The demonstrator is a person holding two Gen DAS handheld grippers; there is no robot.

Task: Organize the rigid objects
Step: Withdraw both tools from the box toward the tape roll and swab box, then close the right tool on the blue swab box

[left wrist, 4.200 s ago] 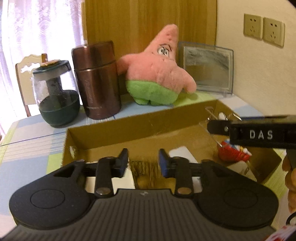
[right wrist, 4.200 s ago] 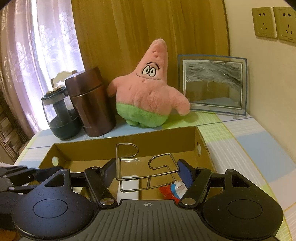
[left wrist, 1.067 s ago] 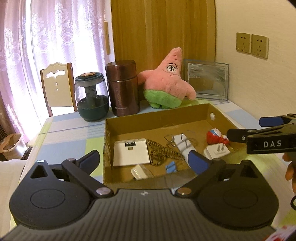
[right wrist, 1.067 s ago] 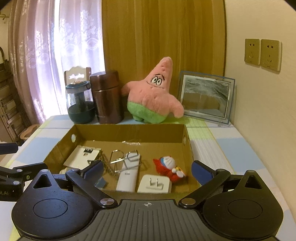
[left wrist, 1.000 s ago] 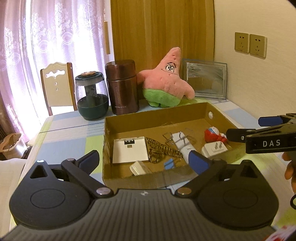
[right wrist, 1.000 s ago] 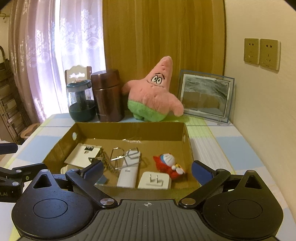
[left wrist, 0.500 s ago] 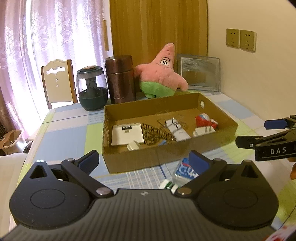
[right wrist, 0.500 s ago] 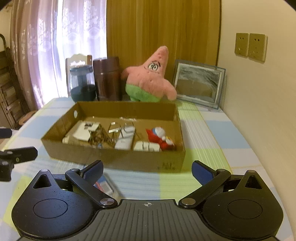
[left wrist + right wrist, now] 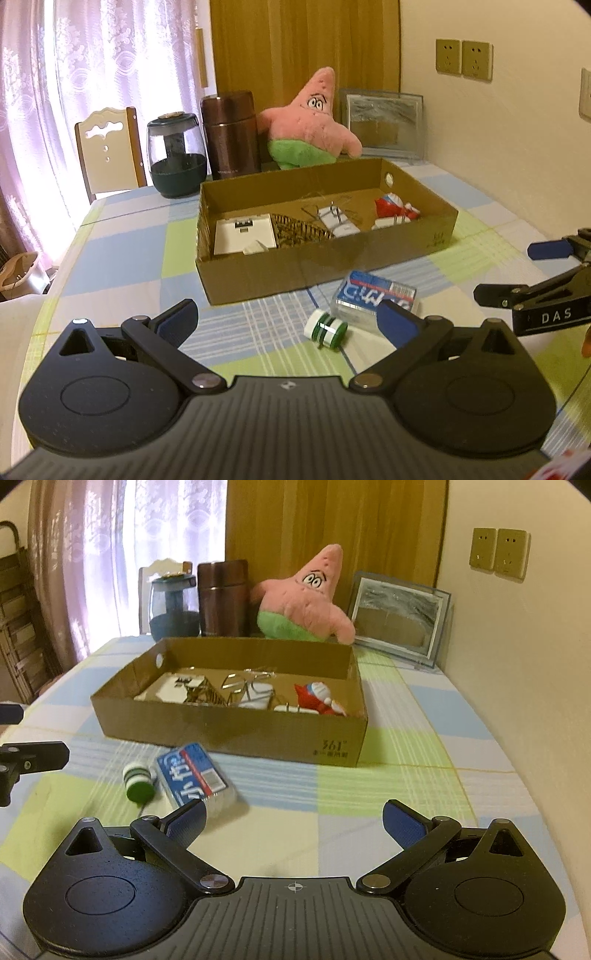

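Checked table carries cardboard box already holding small items; card pack and green-white spool outside near front wall; my left gripper and right gripper both spread wide, empty, ready to collect them

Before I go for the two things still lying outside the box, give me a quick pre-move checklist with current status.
1. Left gripper open and empty: ok.
2. Right gripper open and empty: ok.
3. Green-striped roll and clear card case on the table, nothing lying over them: ok.
4. Roll and case apart enough for a single grasp: cannot tell, they lie very close.
5. Cardboard box has free floor for more: ok, bare cardboard along the far wall.
6. Grippers clear of each other: ok, the left one sits at the right view's left edge.
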